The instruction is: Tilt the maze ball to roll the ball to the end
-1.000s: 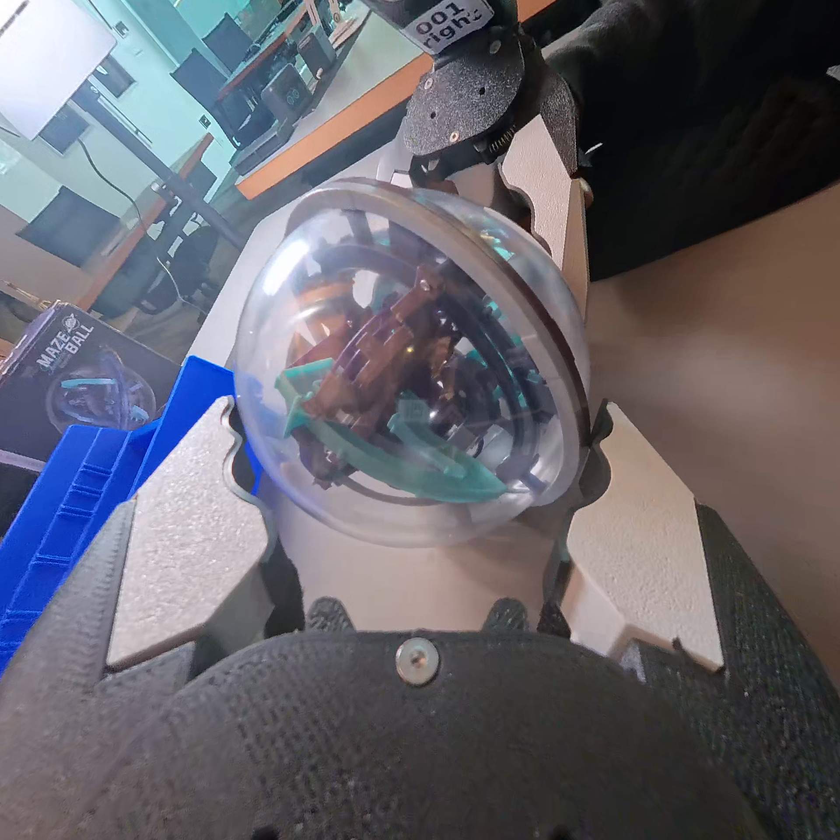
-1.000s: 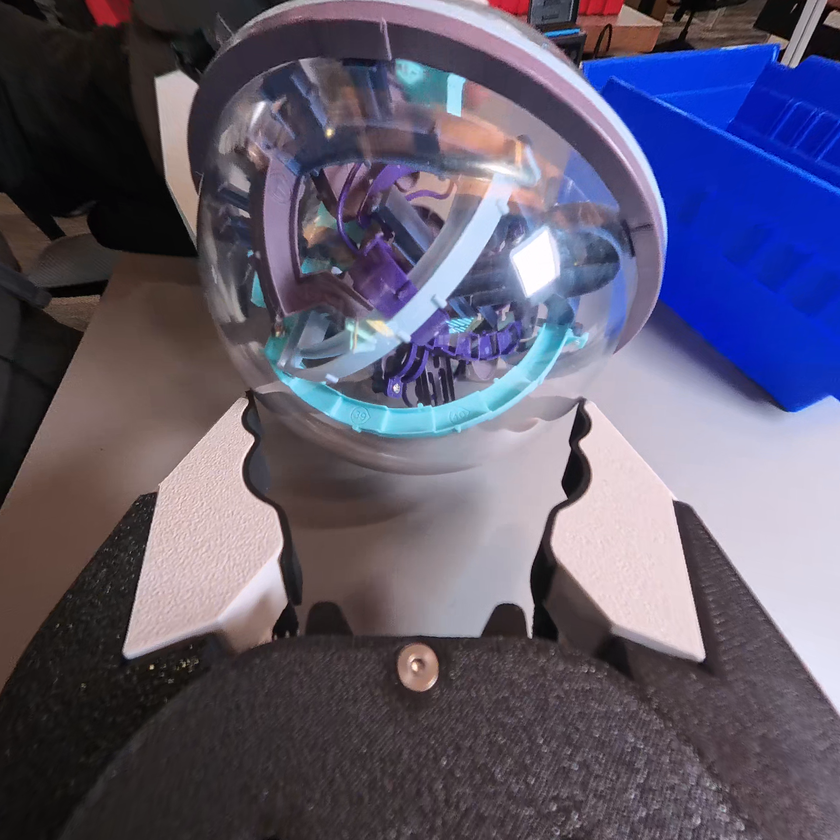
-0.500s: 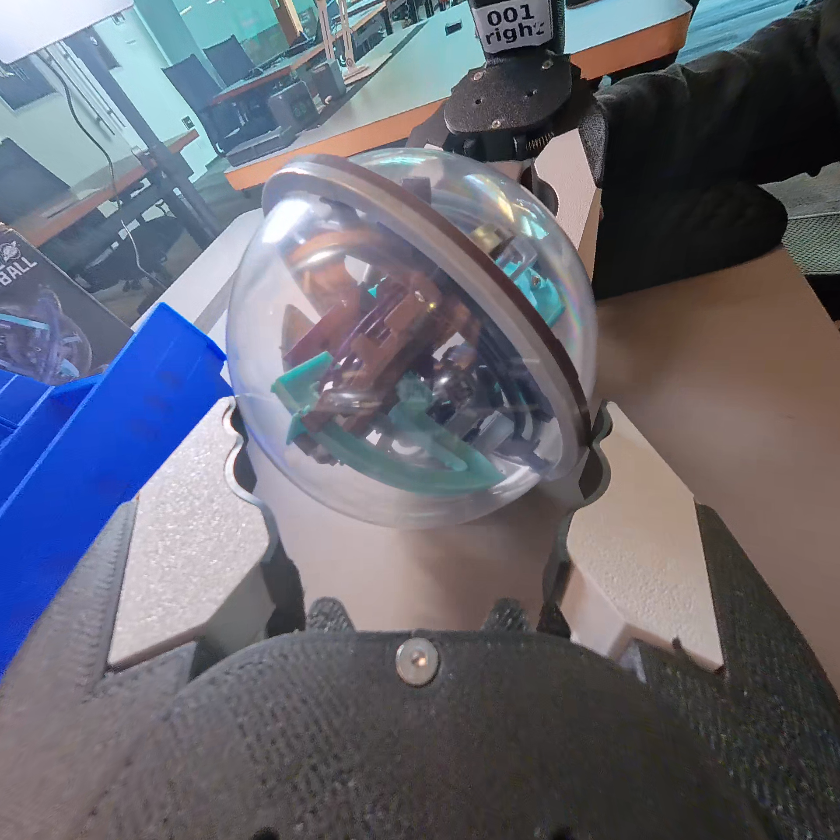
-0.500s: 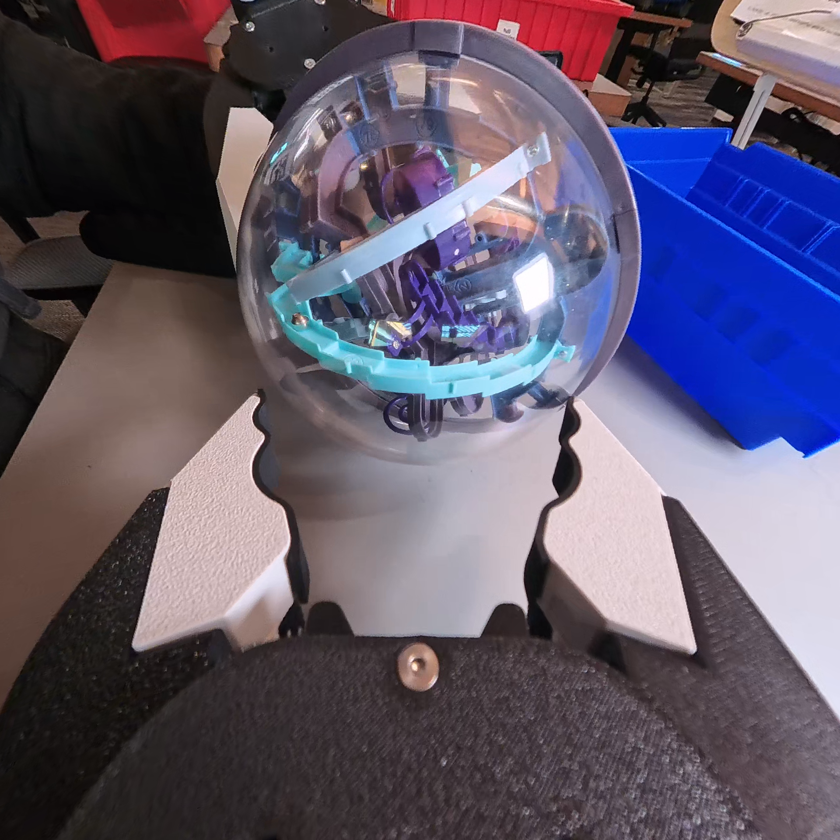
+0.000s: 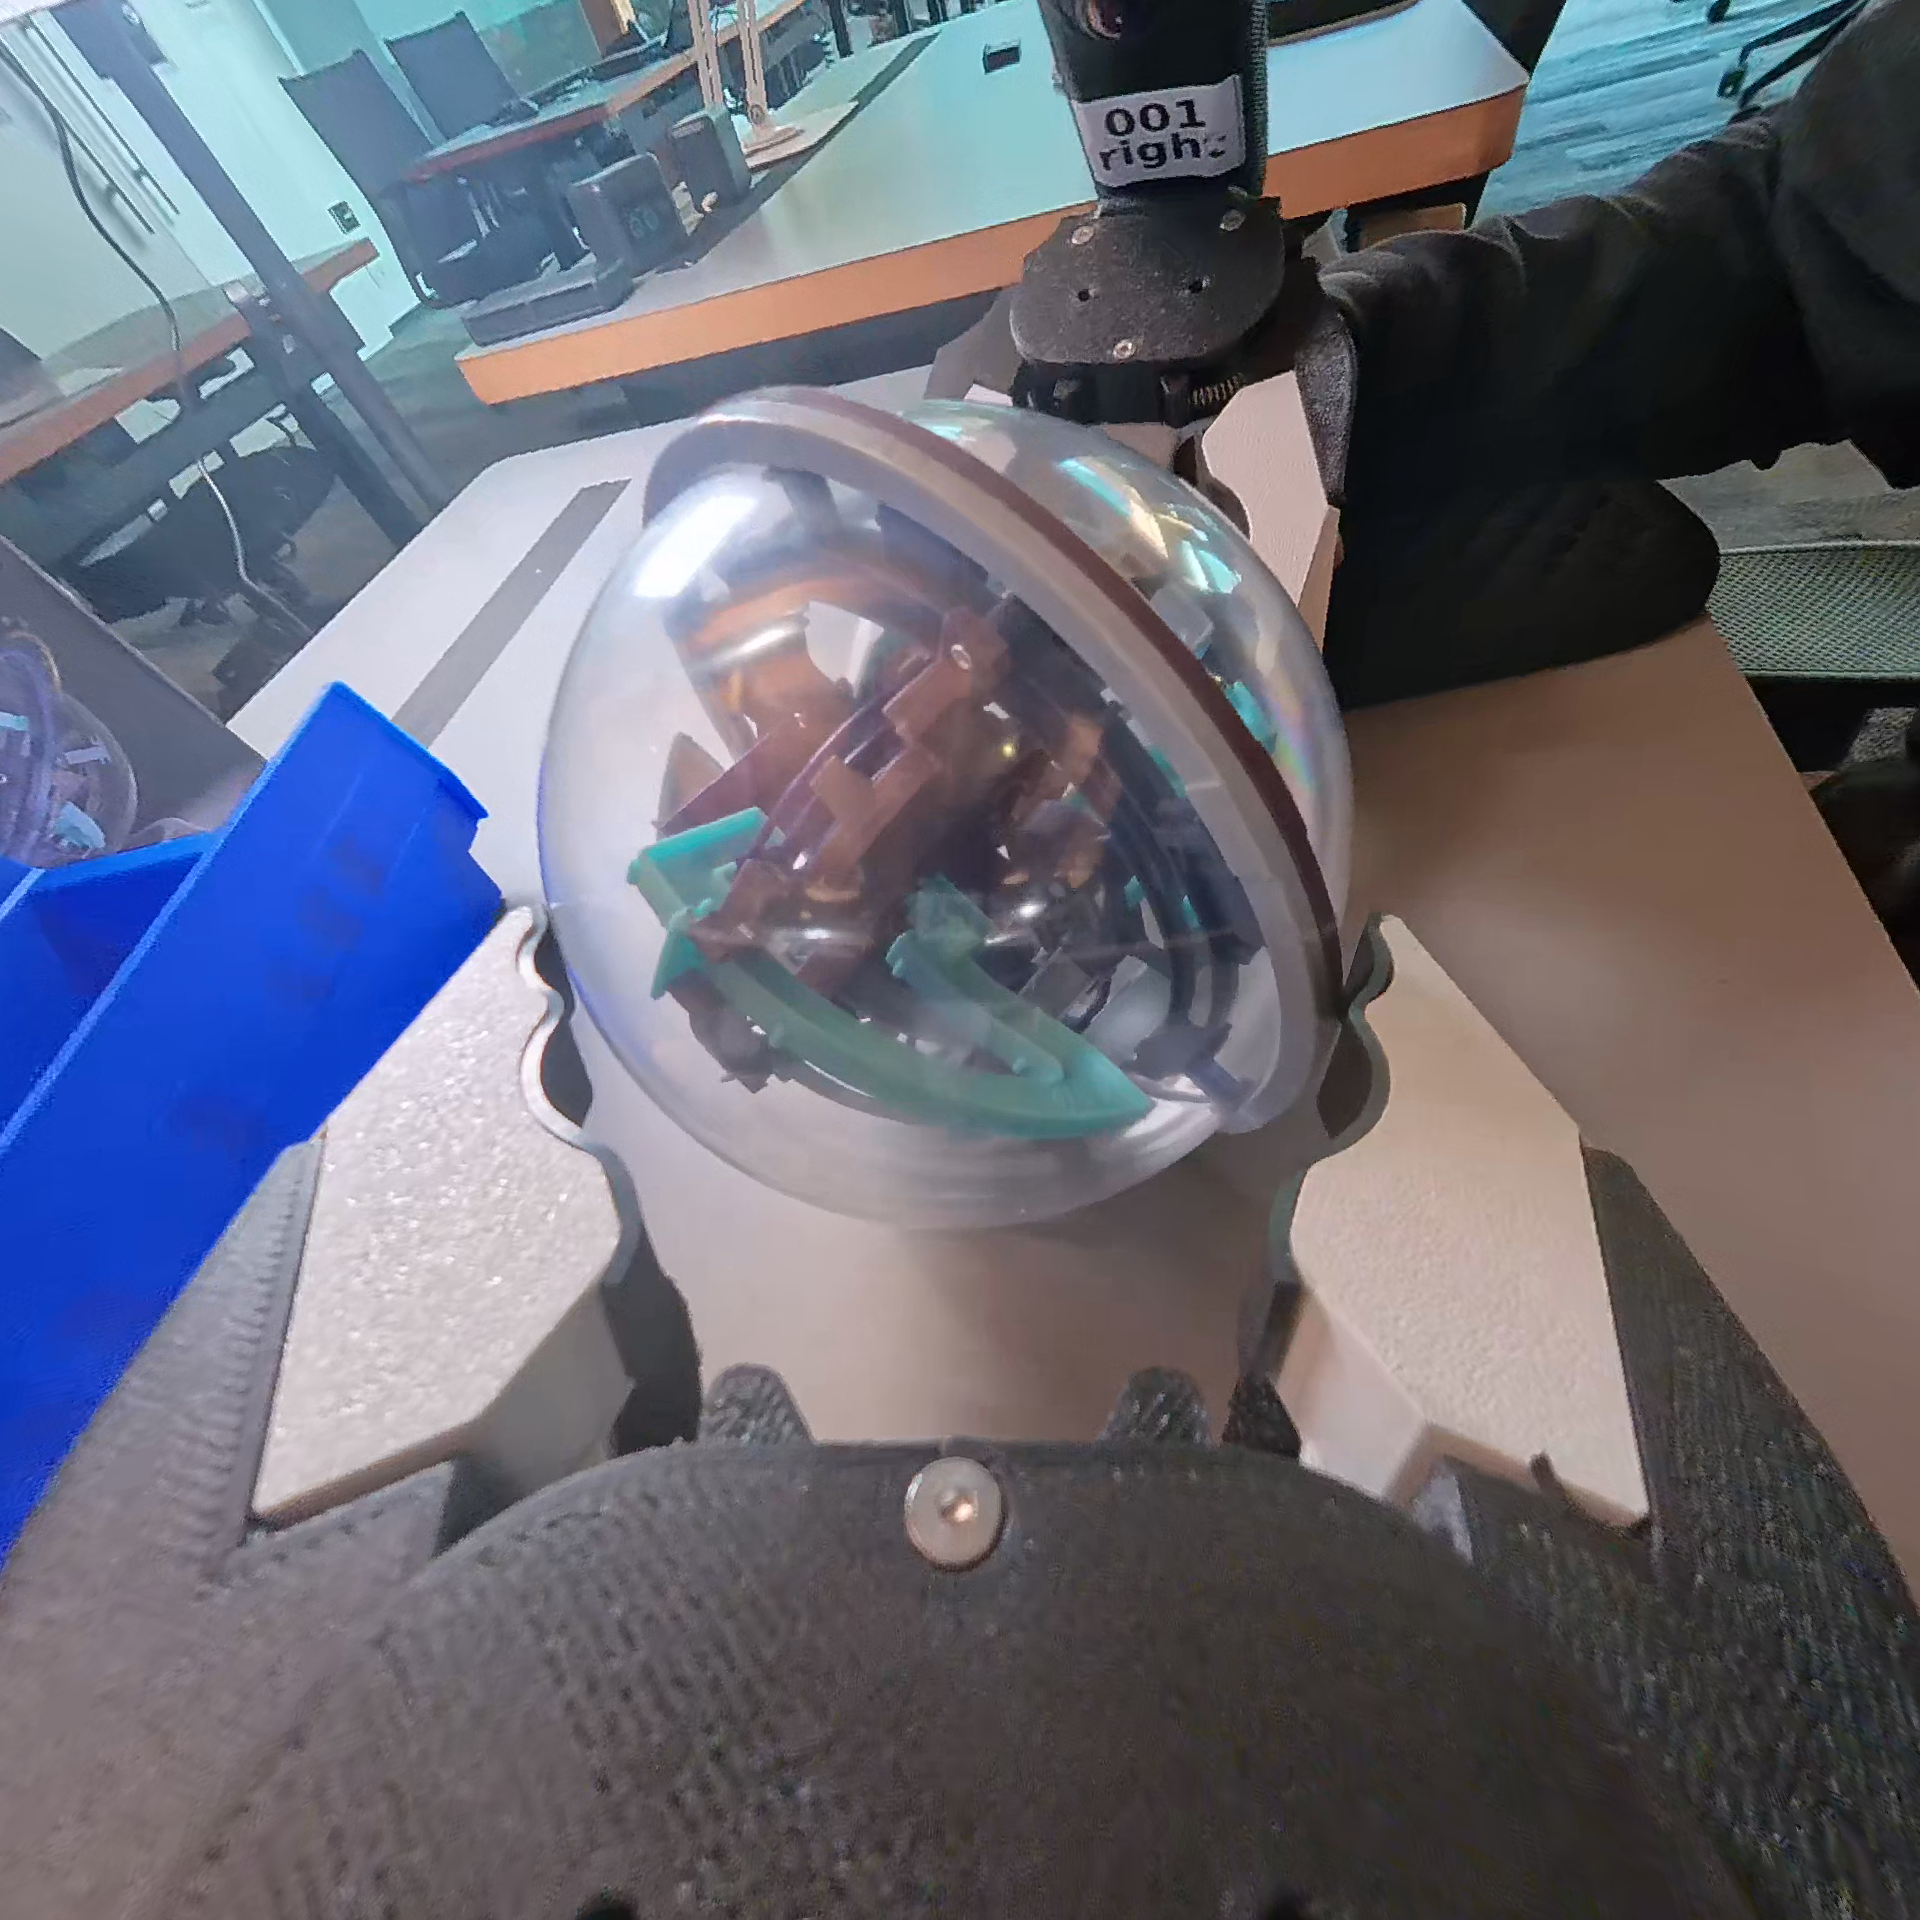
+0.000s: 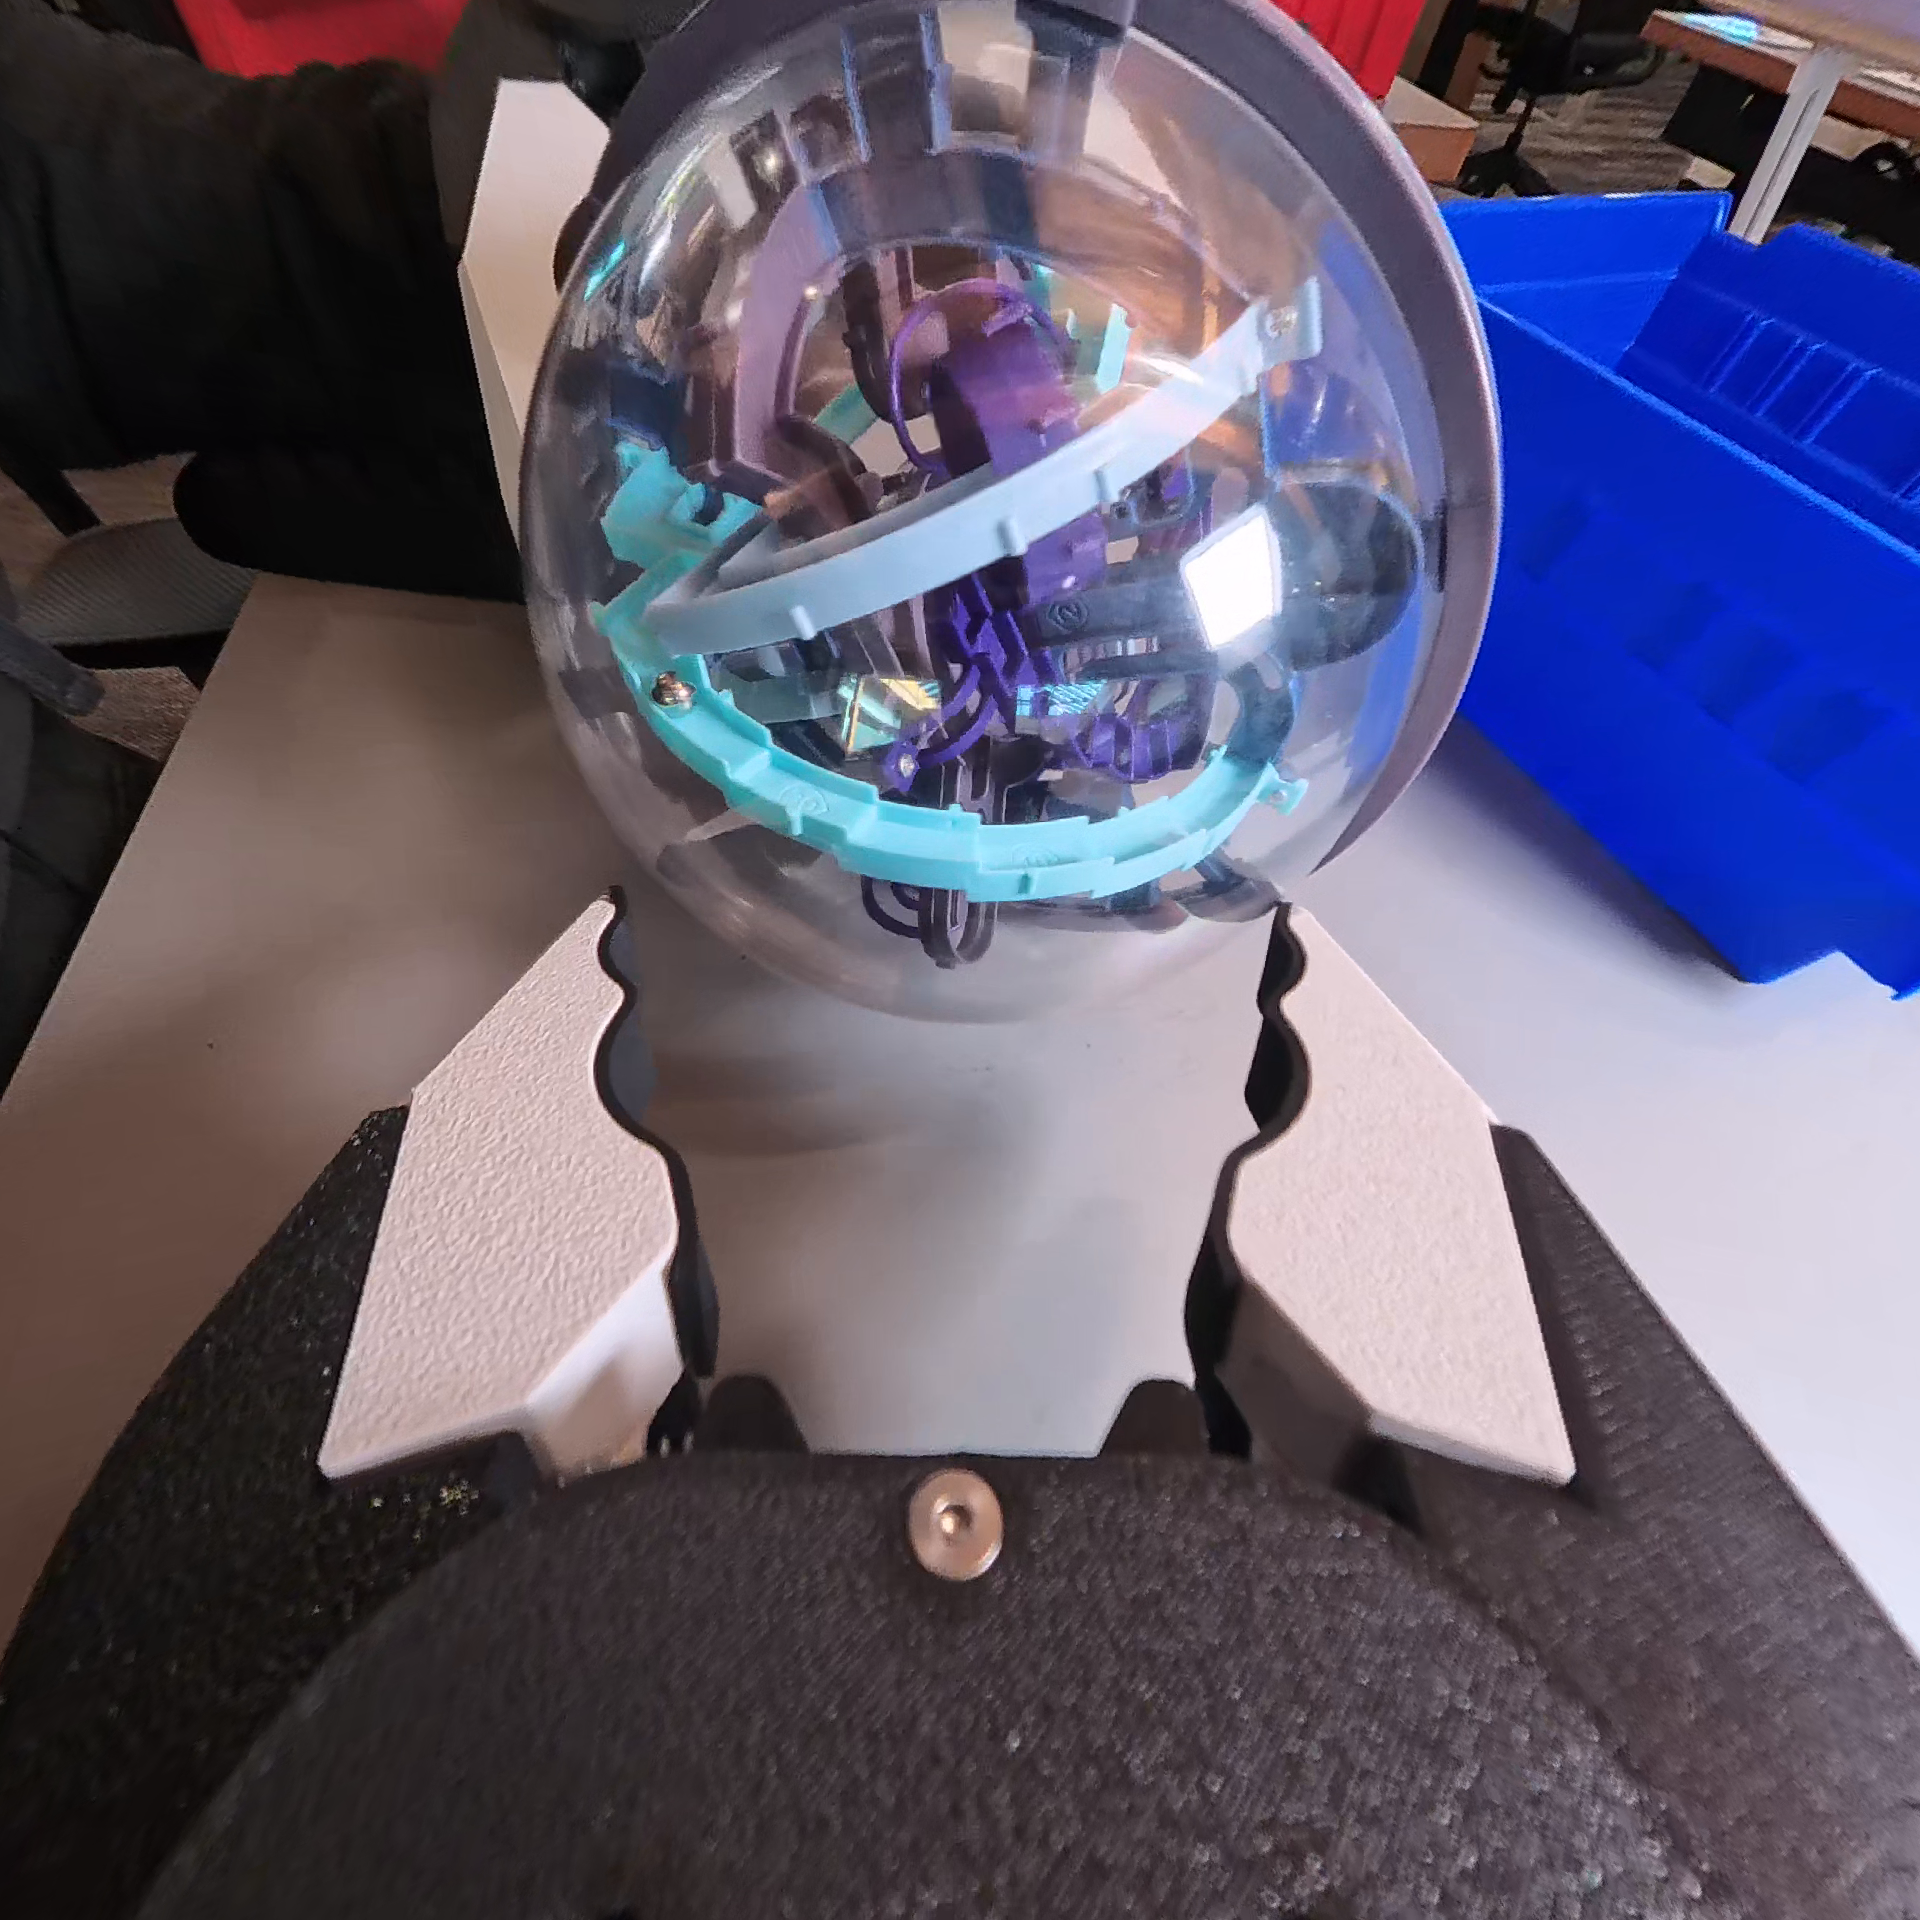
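Note:
The maze ball [image 5: 935, 810] is a clear sphere with brown, teal and purple tracks inside and a dark rim around it. It hangs just over the table [image 5: 1558, 935], held between both grippers from opposite sides. My left gripper [image 5: 951, 935] is shut on it, with both fingertips against its lower sides. In the right wrist view the maze ball [image 6: 987, 520] sits just beyond my right gripper [image 6: 945, 914], whose tips press its lower near face. The right gripper [image 5: 1143, 301] also shows behind the sphere in the left wrist view. I cannot pick out the small ball inside.
A blue bin [image 5: 208, 935] stands close to the left finger; in the right wrist view the bin [image 6: 1714, 623] is at the right. A dark box [image 5: 62, 748] lies beyond it. A person's dark sleeve [image 5: 1610, 364] rests at the table's far edge.
The sphere has turned, so its rim stands more upright and the tracks have shifted. The right fingers have drawn closer together on it. The left grip is unchanged.

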`<state>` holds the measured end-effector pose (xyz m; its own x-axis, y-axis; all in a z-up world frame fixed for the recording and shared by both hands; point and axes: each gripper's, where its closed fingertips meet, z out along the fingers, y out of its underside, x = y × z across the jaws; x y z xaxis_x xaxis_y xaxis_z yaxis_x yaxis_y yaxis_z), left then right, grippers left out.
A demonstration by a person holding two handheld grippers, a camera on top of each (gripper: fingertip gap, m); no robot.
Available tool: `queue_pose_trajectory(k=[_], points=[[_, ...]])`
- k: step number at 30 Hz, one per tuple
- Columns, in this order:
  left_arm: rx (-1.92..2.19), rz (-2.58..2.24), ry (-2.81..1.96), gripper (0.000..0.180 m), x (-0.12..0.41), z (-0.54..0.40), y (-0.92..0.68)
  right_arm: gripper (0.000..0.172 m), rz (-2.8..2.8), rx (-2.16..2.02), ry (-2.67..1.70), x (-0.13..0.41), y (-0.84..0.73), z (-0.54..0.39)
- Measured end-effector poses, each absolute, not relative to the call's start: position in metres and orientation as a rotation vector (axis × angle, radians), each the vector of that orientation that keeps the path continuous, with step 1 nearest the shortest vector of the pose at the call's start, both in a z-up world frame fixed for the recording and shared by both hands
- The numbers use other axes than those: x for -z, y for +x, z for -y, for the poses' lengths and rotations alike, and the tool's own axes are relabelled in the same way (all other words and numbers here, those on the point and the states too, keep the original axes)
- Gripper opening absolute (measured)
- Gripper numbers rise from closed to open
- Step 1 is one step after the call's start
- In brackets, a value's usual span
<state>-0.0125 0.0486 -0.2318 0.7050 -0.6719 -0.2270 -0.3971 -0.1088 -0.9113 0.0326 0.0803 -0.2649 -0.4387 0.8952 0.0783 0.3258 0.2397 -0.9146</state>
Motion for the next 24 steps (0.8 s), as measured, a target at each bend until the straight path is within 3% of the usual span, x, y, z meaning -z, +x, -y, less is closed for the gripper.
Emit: queue_pose_trajectory(k=[14,24], points=[[0.22,-0.78,-1.816,0.138,0.225,-0.06,-0.012,0.113,1.845,-1.21,-1.232,0.267,0.031,-0.089],[0.488,-0.701,-1.825,0.137,0.223,-0.059,-0.024,0.107,1.857,-1.222,-1.216,0.266,0.033,-0.085]])
